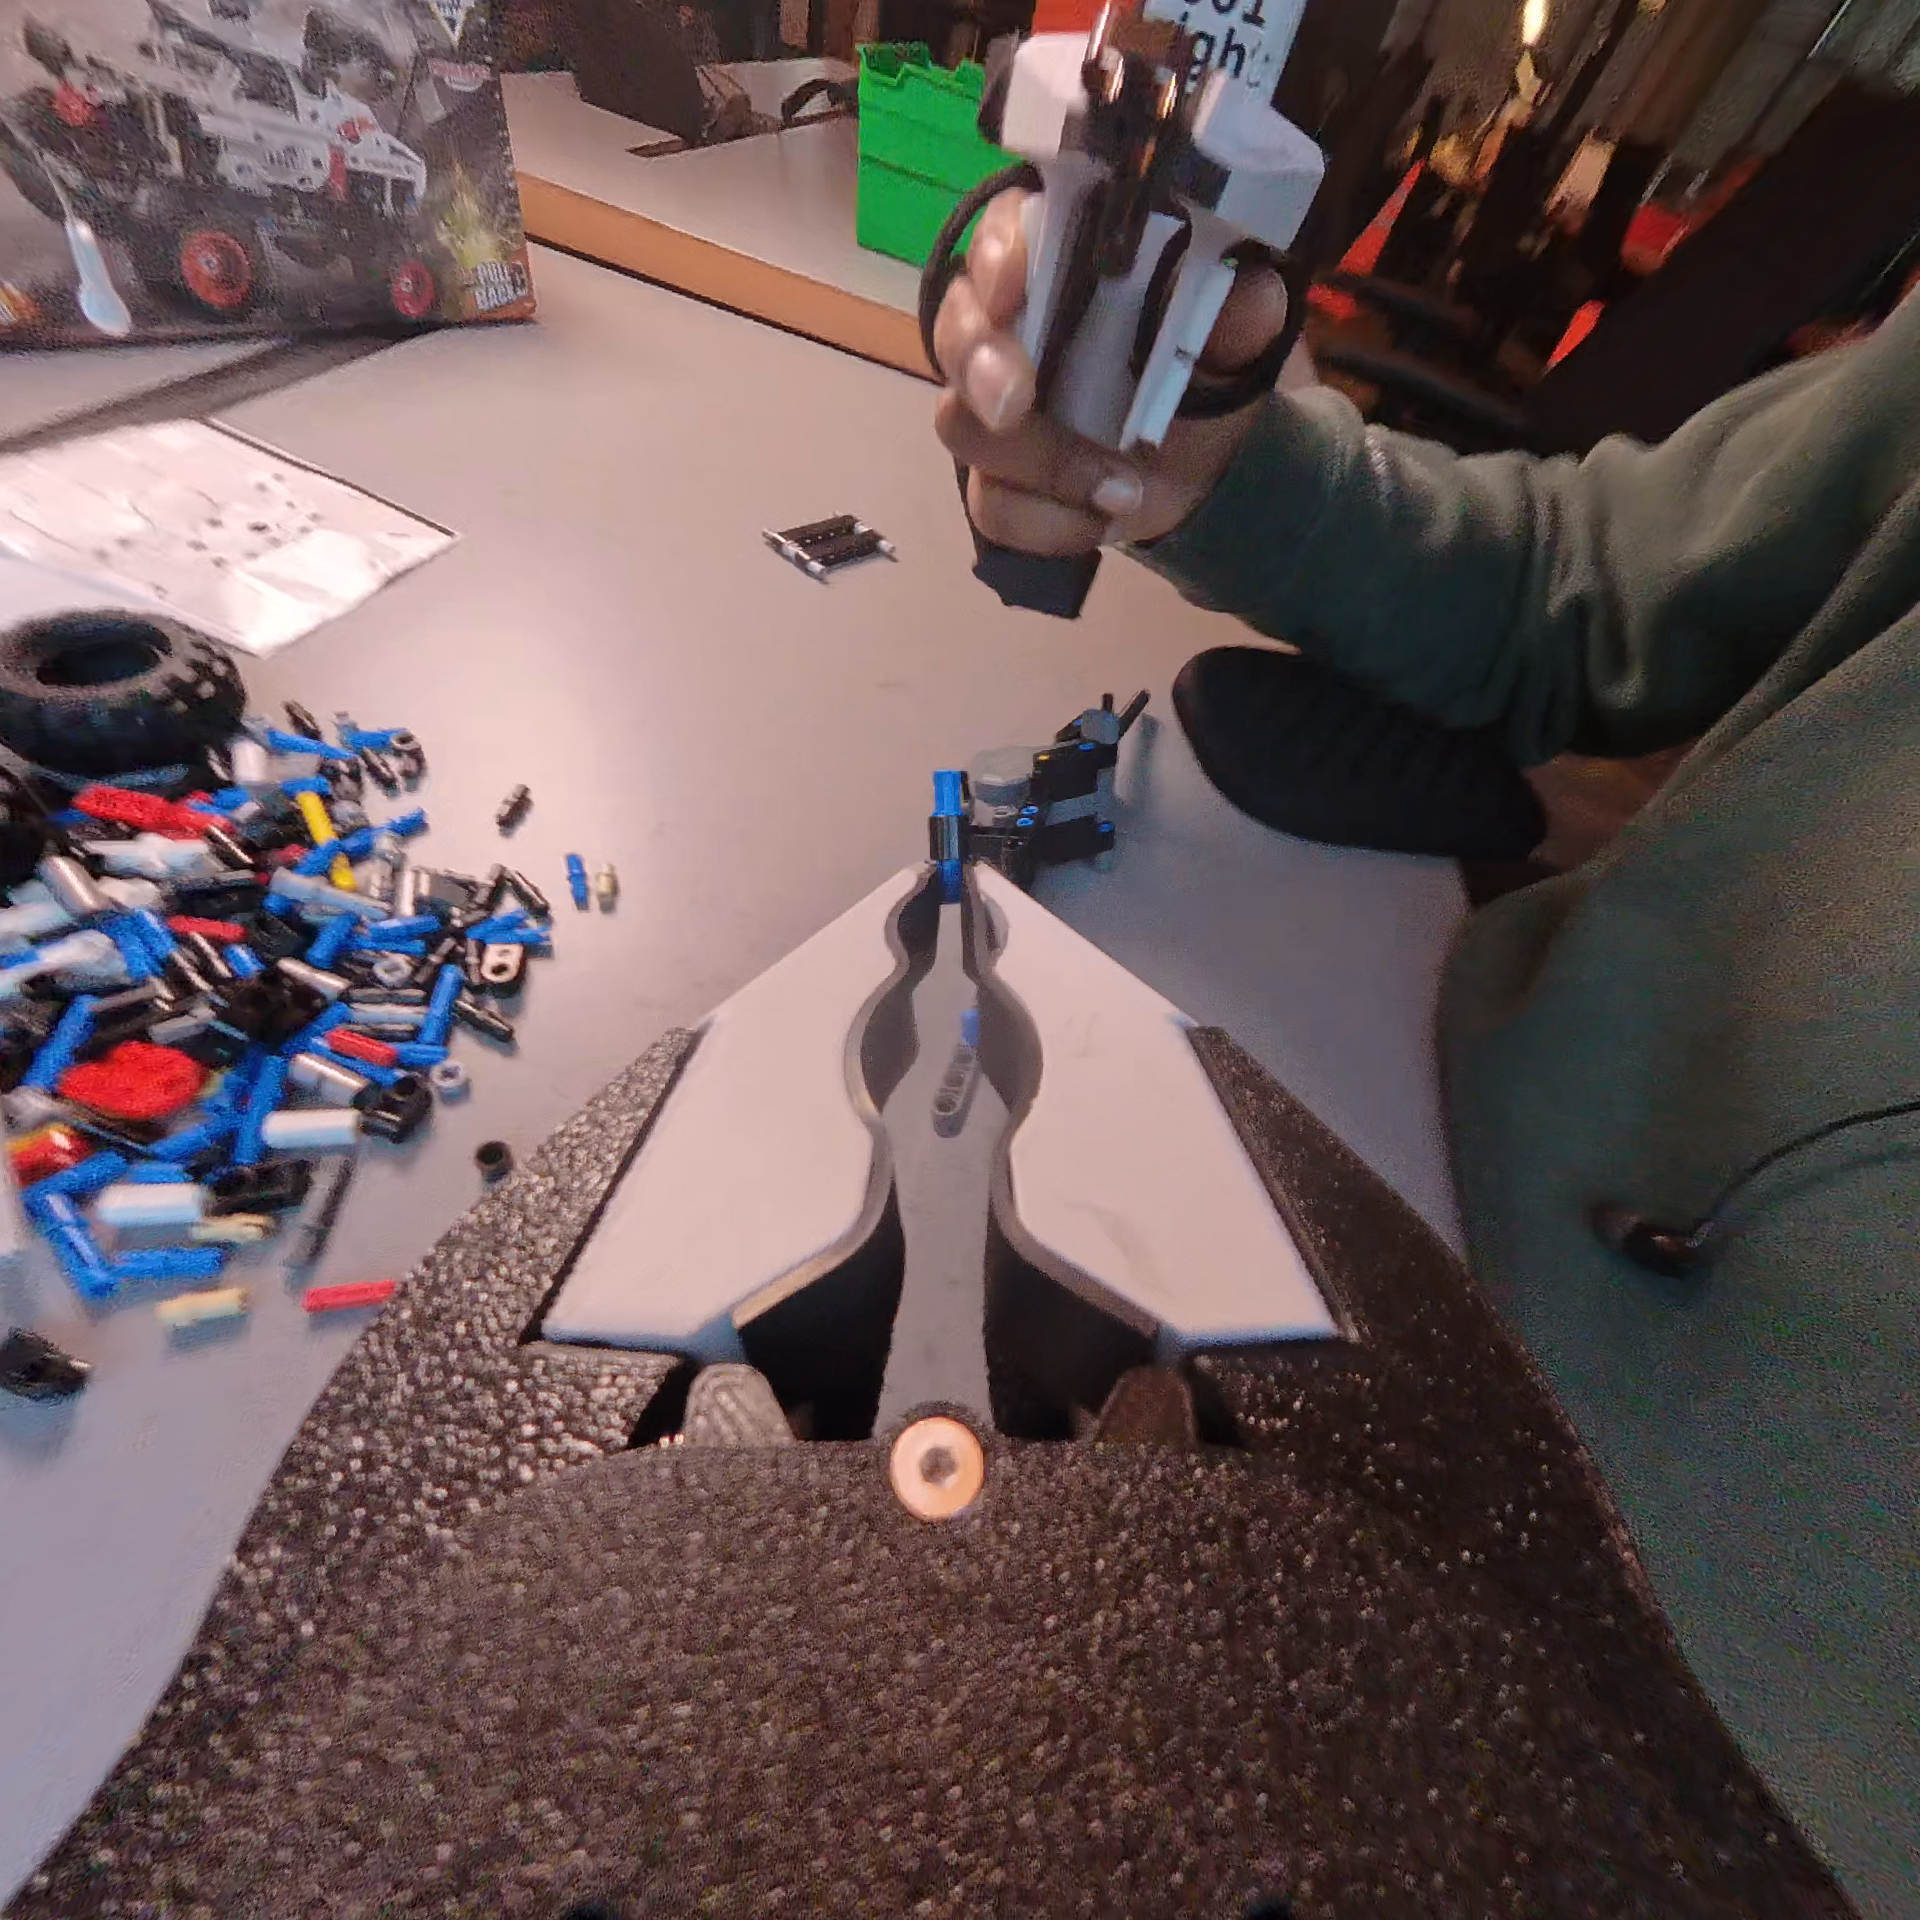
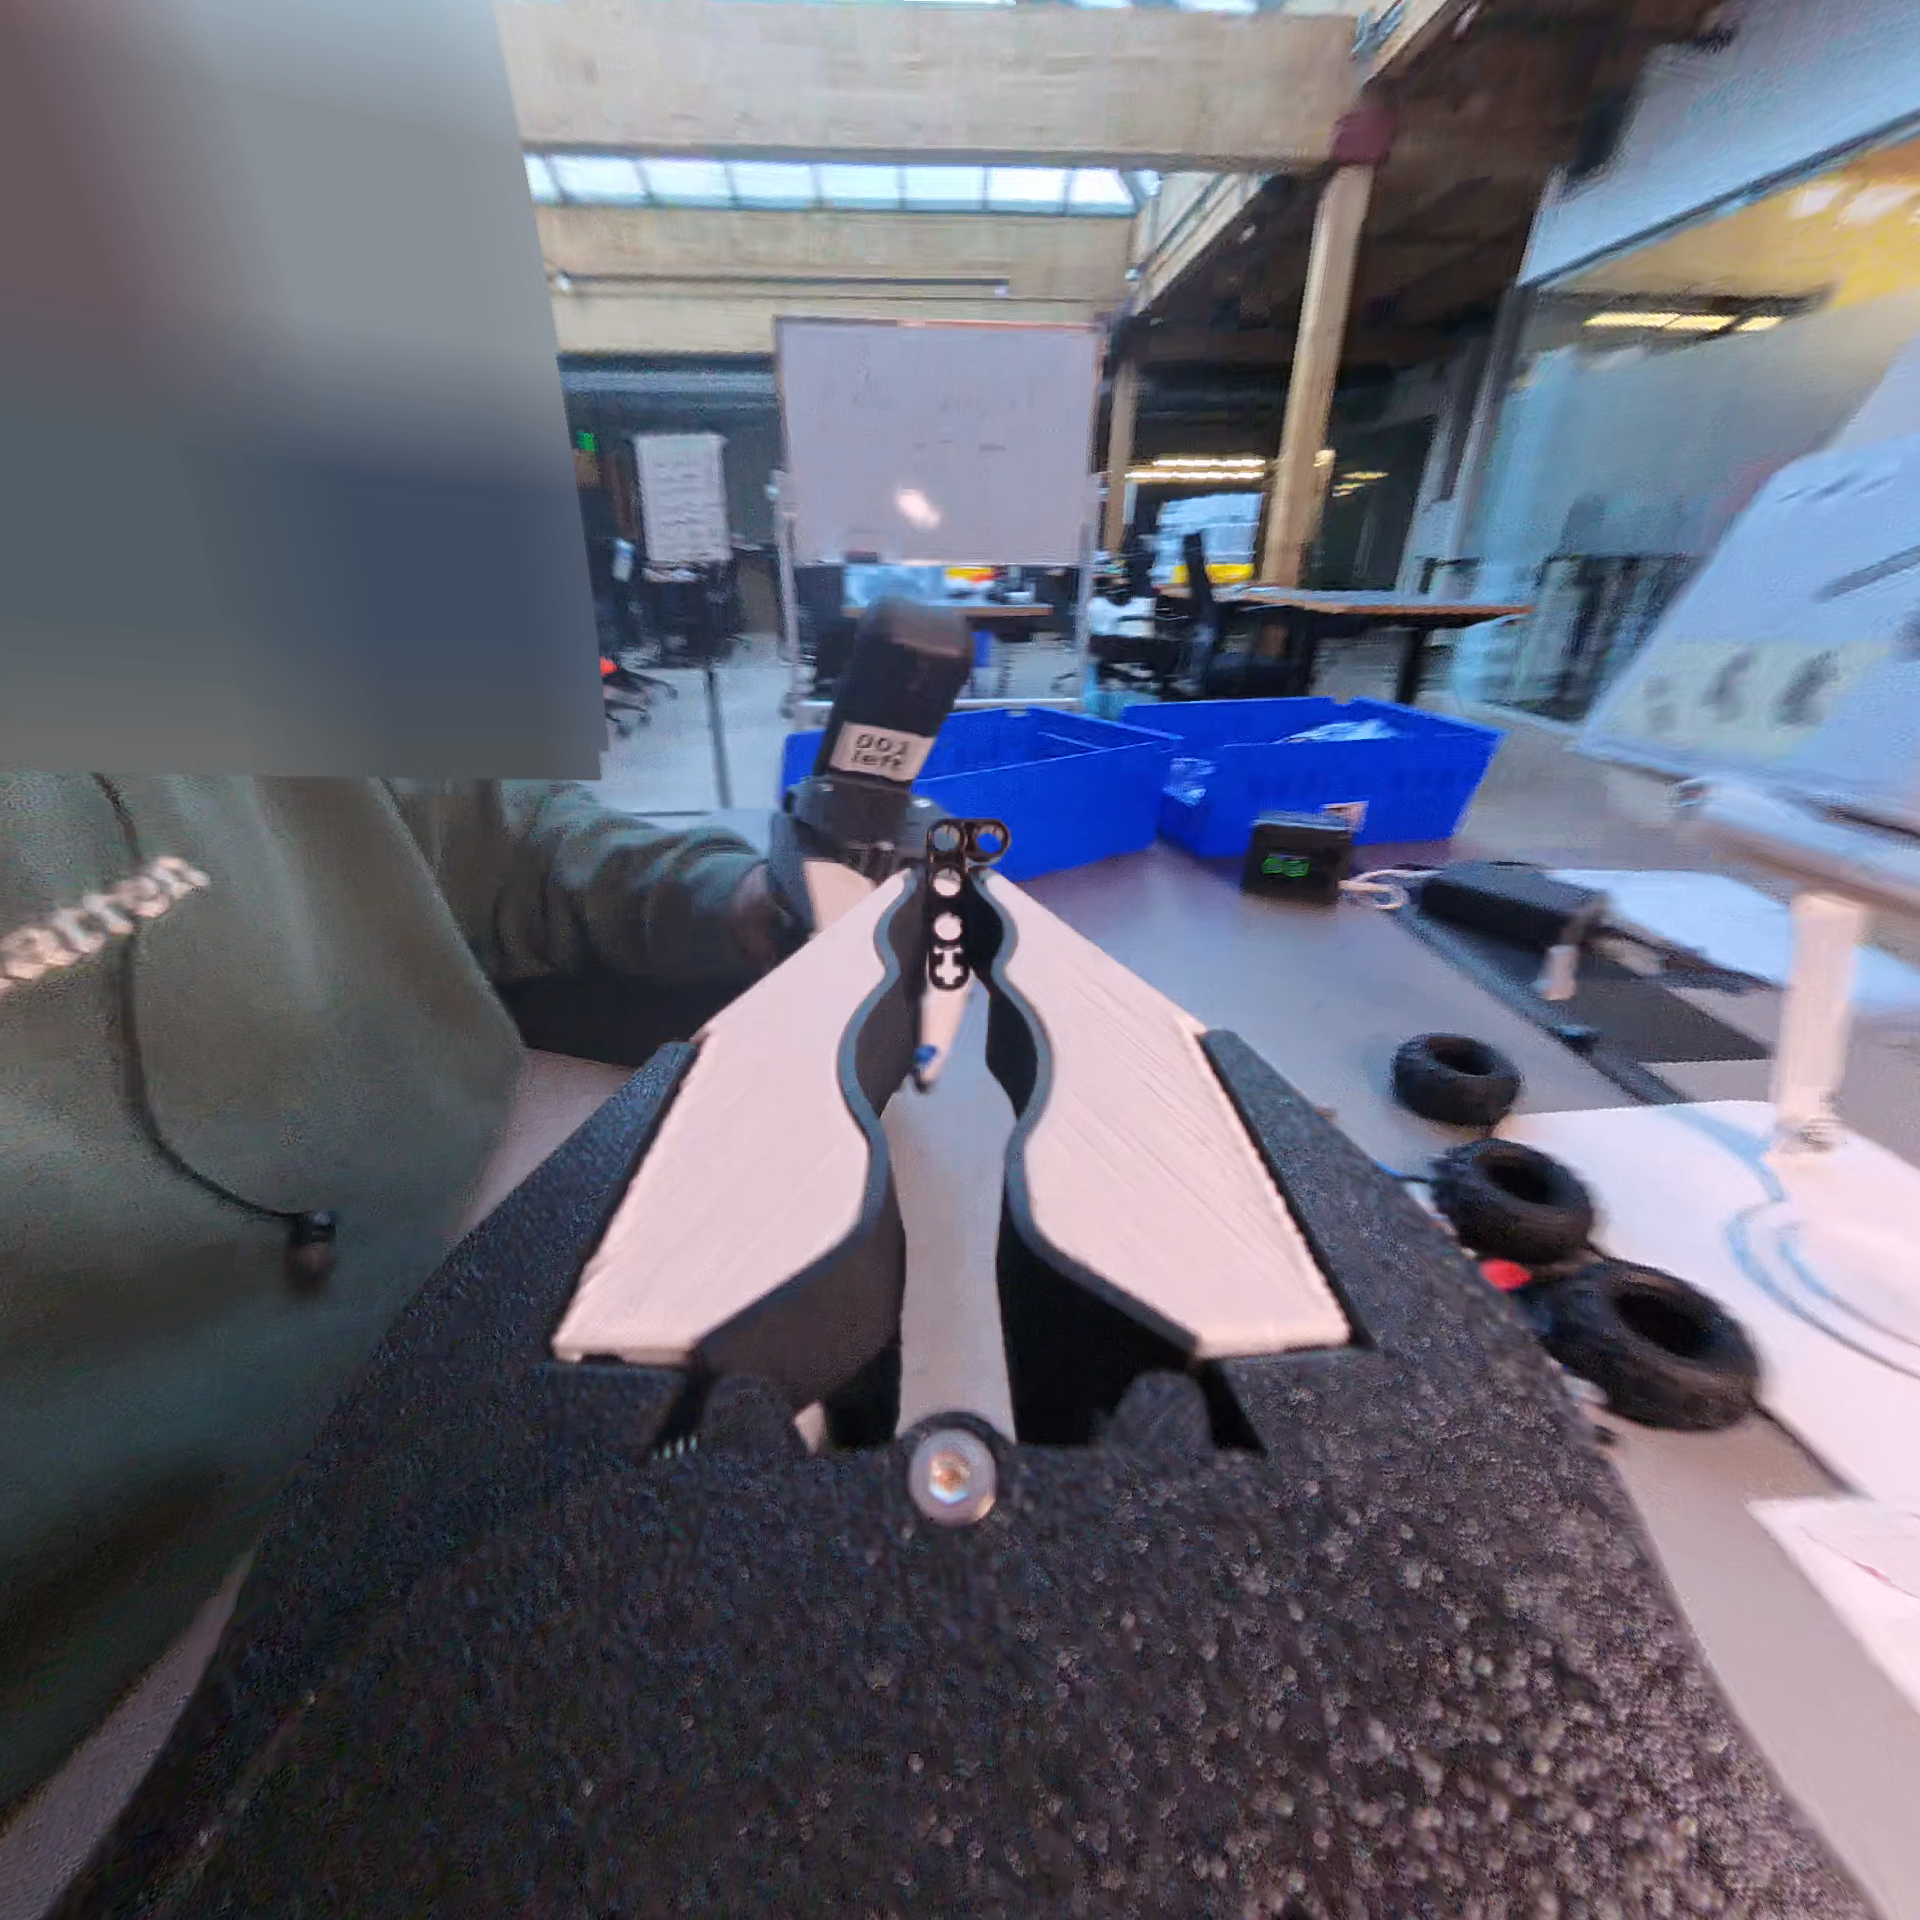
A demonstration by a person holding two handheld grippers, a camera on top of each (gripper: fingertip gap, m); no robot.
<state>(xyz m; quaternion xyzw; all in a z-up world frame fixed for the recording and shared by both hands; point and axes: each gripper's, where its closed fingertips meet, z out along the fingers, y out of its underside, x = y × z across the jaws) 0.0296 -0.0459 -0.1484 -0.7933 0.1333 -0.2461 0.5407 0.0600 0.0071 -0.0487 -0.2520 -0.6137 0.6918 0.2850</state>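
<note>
The left gripper (image 1: 948, 868) has its two fingers pressed together on a small blue peg (image 1: 947, 808), which stands upright out of the tips with a black collar around its middle. Under the fingers, seen through the gap between them, a grey beam with holes (image 1: 954, 1093) lies on the grey table (image 1: 665, 582). Just past the tips and a little to the right sits a small half-built black and grey assembly (image 1: 1039, 805), close to the peg; whether they touch cannot be told. To the left of the fingers a heap of loose pieces (image 1: 239, 987) in blue, black, red and grey spreads over the table, with a black tyre (image 1: 109, 691) at its far edge. Farther off lie a sheet of printed paper (image 1: 197, 525) and a short black part with pins (image 1: 828, 541), and at the back stand a toy box (image 1: 249, 166) and a green bin (image 1: 920, 156). The right gripper (image 2: 951, 894) is raised above the table and pinches a thin black beam with holes (image 2: 948, 914), held on edge between the closed tips, its top end sticking up above them. Three black tyres (image 2: 1517, 1200) lie to its right, and two blue bins (image 2: 1320, 769) stand farther back before a whiteboard (image 2: 935, 436).
</note>
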